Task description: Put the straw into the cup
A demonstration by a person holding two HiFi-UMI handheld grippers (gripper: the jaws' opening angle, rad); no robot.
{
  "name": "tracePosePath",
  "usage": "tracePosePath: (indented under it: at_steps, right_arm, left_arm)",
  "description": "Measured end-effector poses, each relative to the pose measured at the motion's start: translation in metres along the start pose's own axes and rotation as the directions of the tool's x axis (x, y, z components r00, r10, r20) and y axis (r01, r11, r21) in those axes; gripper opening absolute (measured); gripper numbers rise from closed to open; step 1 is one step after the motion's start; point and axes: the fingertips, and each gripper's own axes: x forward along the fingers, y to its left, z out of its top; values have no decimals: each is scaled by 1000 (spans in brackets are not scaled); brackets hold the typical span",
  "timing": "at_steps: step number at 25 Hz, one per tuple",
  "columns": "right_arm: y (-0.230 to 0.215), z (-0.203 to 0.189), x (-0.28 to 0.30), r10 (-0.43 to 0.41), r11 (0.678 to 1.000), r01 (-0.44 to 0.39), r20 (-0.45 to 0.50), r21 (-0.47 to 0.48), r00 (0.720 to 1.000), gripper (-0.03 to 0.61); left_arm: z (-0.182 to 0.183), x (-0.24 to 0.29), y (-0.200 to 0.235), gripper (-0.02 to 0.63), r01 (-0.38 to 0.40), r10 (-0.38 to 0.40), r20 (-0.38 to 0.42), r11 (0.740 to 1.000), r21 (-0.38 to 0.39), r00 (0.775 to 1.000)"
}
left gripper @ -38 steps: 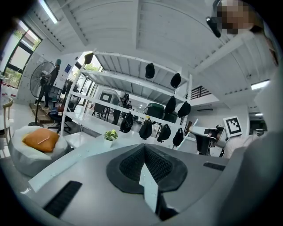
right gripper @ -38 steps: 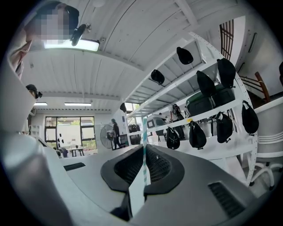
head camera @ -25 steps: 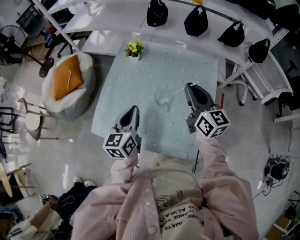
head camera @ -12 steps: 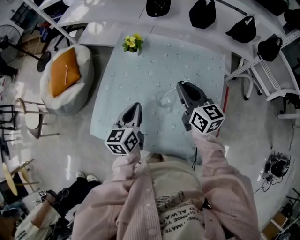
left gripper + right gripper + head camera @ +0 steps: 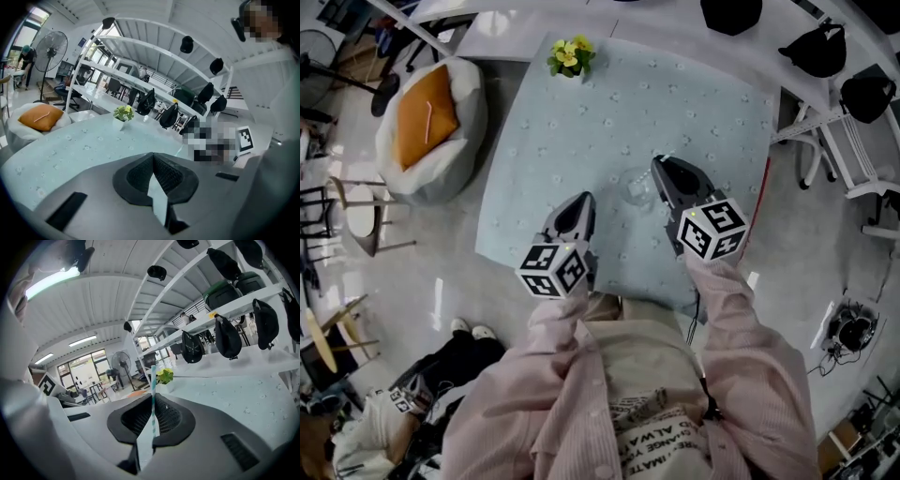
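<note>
1. Straw [image 5: 152, 380], striped teal and white, stands upright, pinched between the 2 jaws of our right gripper [image 5: 152, 404]. Its upper end rises above the jaw tips. In the head view it is too small for us to make out.
2. Far left in the head view, a white beanbag [image 5: 398, 178] with an orange cushion [image 5: 427, 108] lies on the floor beside the table [image 5: 572, 141], which has a pale blue cloth.
3. We hold our left gripper [image 5: 582, 200] over the near part of the table, pointing away from us and slightly right. Its marker cube [image 5: 553, 272] is close to our chest, at the end of a pink striped sleeve [image 5: 553, 337].
4. Only the left gripper view shows that gripper's 2 jaws pressed together at the tips, with nothing between them.
5. A clear cup [image 5: 636, 186] sits on the cloth between the 2 grippers, just beside the right gripper's tips. We see it in neither gripper view.
6. Our right gripper reaches farther forward than the left and angles up and left. Its tips are just right of the cup.
7. A small flower pot [image 5: 567, 58] stands at the table's far edge, and both gripper views show it beyond the jaws.
8. At right, the right gripper view shows dark bags [image 5: 227, 341] hanging from a white rack [image 5: 243, 303]; the head view catches them only at its top edge.
</note>
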Motion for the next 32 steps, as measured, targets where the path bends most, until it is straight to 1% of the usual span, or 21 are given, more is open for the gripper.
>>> tracePosePath:
  at_steps: [3, 10, 19, 26, 29, 30, 32]
  right_arm:
    - [-1, -10, 7, 3, 1000, -3, -21, -7, 1000, 12]
    - [-4, -29, 17, 4, 1000, -3, -58, 12, 998, 12]
    - [-9, -37, 25, -4, 999, 6, -60, 40, 998, 12]
    - [-9, -40, 28, -10, 1000, 10, -79, -9, 997, 14]
    - [-9, -41, 28, -4, 1000, 4, -76, -2, 997, 14]
    - [-9, -41, 28, -4, 1000, 4, -74, 1, 997, 17]
    - [-9, -41, 27, -7, 1000, 8, -70, 6, 998, 56]
  left_arm:
    - [-9, 6, 3, -3, 6, -6, -20, 1000, -19, 1000]
    - [-30, 15, 9, -3, 12, -15, -68, 999, -53, 998]
    - [-37, 19, 14, -3, 12, -17, -83, 998, -67, 996]
    - [-38, 22, 15, -3, 17, -23, -91, 998, -66, 996]
    - [-38, 23, 14, -3, 21, -27, -90, 998, -65, 996]
    - [-38, 23, 14, -3, 22, -28, -89, 998, -64, 996]
    - [-36, 23, 13, -3, 25, -31, -88, 998, -61, 996]
